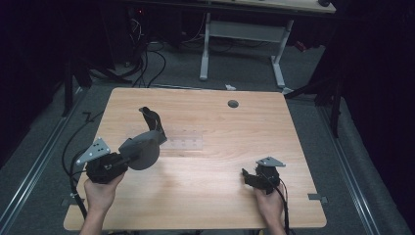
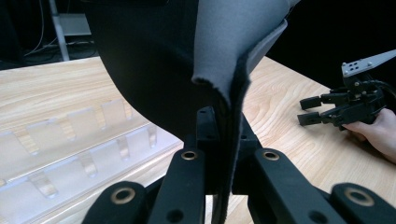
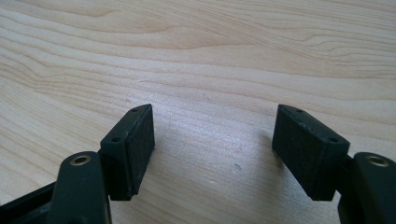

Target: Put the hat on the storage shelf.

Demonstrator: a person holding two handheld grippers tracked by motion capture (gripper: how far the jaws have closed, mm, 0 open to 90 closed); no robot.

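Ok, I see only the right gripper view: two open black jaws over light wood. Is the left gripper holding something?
Observer: Yes. The left gripper is shut on a grey and black fabric piece, held above the light wooden table.
Operator: Is something lying near it?
Observer: A clear plastic tray with compartments lies flat on the table, next to the fabric.
Operator: And where am I?
Observer: The right gripper is at the table's near right part, apart from the tray.

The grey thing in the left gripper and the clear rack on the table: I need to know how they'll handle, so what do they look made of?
The grey thing looks like soft matte fabric or felt: fuzzy cut edge, it bends where the left gripper pinches it. The clear rack looks like glossy see-through plastic, perhaps acrylic: the wooden table shows through its dividers.
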